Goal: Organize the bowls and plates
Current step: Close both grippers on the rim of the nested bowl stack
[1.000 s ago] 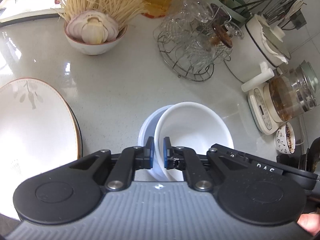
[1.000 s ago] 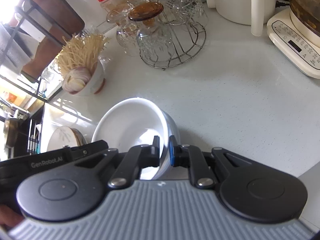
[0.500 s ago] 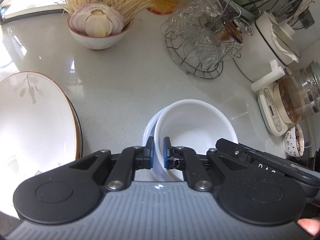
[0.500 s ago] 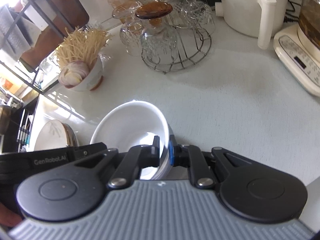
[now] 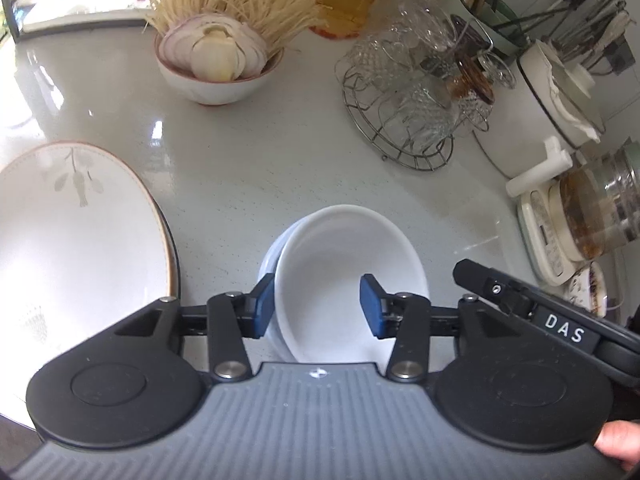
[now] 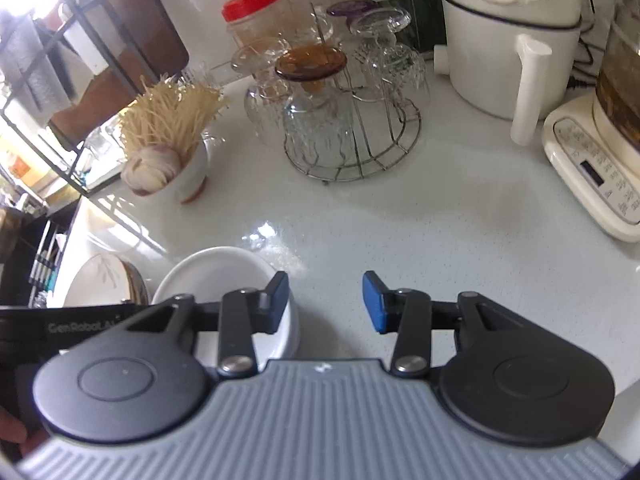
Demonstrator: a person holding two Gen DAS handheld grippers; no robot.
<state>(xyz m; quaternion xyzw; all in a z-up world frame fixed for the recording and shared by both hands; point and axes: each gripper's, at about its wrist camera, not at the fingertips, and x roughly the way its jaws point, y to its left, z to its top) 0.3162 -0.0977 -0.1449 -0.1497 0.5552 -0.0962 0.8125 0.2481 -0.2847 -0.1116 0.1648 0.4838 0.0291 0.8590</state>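
Between the blue pads of the left gripper [image 5: 317, 306] sits the near-left rim of the white bowl [image 5: 352, 264], but the pads no longer pinch it: a second ago they were clamped tight on that wall, and now the jaws are opening, with daylight on both sides of the rim. The right gripper [image 6: 325, 302] does the same. Its jaws are opening too, and nothing lies between them now but bare countertop [image 6: 400, 216]; the bowl's rim, which it held a moment back, sits just under and beside its left pad.

The white bowl rests nested in a second bowl [image 5: 267, 268], whose pale edge peeks out on the side towards the flowered plate [image 5: 76, 248]. That plate lies well off to the left gripper's left, stacked on another with a dark rim.

Both hands letting go at once suggests, to my eye, that the bowl has been set down where it belongs and the stacking step is done. The bowls now form one pile and the plates another. What remains, I'd judge, is to draw both grippers clear without nudging the top bowl, which sits slightly off-centre in the lower one.
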